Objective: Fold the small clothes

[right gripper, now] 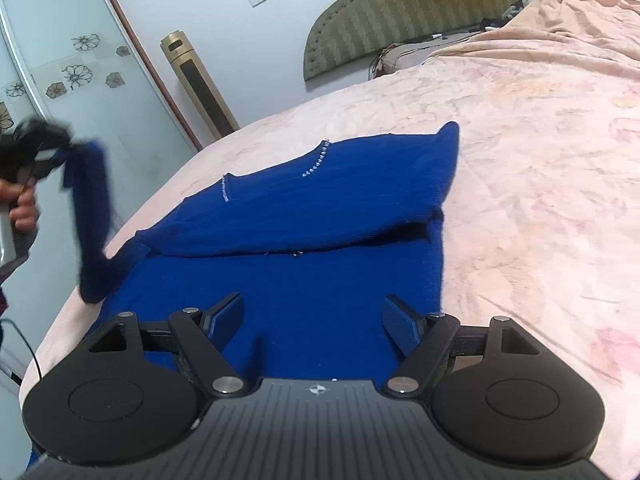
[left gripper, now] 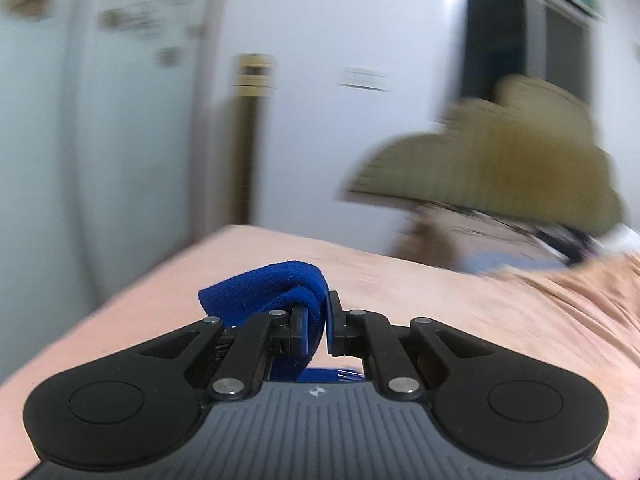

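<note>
Left wrist: my left gripper (left gripper: 318, 320) is clamped on the blue sleeve (left gripper: 276, 284), lifted above the bed (left gripper: 480, 320).

Right wrist: right gripper (right gripper: 314, 320) spread apart, empty, over the sweater (right gripper: 304, 216) lying half folded on the bed. Step: sleeve fold. Next: lay the sleeve across the body.

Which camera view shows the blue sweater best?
The right wrist view: the blue sweater lies spread on the pink bedspread, its sleeve lifted at the left by the left claw. The left wrist view shows only a pinched blue fold.
</note>
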